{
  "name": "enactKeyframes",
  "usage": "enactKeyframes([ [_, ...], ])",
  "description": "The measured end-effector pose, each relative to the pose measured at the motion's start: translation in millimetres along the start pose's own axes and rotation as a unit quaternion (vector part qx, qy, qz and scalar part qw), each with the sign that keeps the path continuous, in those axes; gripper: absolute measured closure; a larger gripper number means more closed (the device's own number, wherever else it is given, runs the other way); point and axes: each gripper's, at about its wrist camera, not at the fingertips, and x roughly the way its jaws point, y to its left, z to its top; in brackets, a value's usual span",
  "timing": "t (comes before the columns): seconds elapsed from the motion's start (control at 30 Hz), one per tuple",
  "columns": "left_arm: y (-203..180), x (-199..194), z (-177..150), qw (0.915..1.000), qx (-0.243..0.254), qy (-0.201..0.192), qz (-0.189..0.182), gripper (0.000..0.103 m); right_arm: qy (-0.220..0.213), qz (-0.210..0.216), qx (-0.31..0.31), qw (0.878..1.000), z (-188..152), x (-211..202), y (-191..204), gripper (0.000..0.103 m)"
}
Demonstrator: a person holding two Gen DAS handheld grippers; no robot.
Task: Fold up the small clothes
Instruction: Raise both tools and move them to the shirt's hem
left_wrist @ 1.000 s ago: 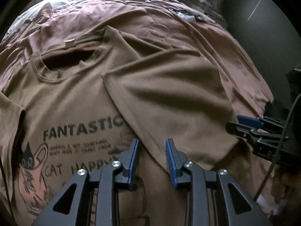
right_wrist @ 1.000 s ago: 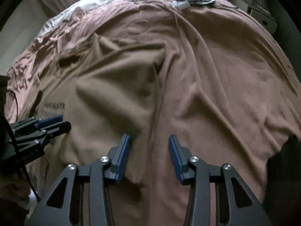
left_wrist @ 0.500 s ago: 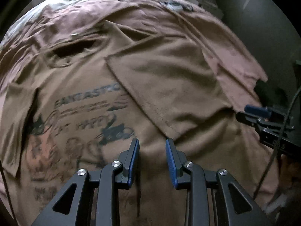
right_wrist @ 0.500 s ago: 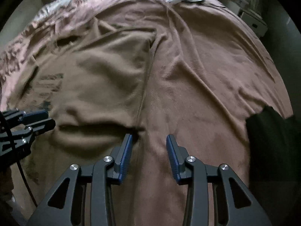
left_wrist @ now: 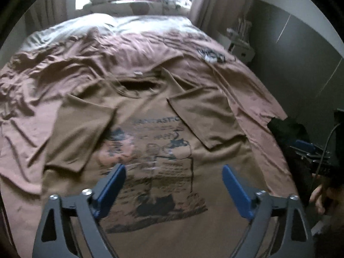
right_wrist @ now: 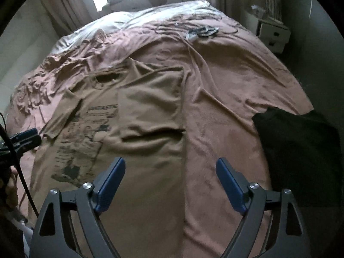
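The brown T-shirt (left_wrist: 150,154) lies flat across the frame's middle on the brown bedspread (left_wrist: 64,75), both sleeves folded inward. Left gripper (left_wrist: 174,182) and right gripper (right_wrist: 171,178) hover at the bottom, jaws opening, nothing between them. A dark garment (right_wrist: 301,146) lies at right.
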Motion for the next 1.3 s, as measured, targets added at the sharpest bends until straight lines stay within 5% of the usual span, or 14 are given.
enactKeyframes([
  [0.23, 29, -64, -24, 0.9992, -0.001, -0.041, 0.004, 0.001, -0.029, -0.03, -0.011, 0.999, -25, -62, 28, 0.0],
  [0.73, 87, -152, -100, 0.9968, -0.02, -0.075, 0.019, 0.001, -0.064, -0.012, -0.011, 0.998, -84, -154, 53, 0.0],
  [1.3, 153, -238, -219, 0.9882, -0.074, -0.133, 0.016, 0.001, -0.124, 0.002, 0.007, 0.992, -179, -248, 33, 0.0],
])
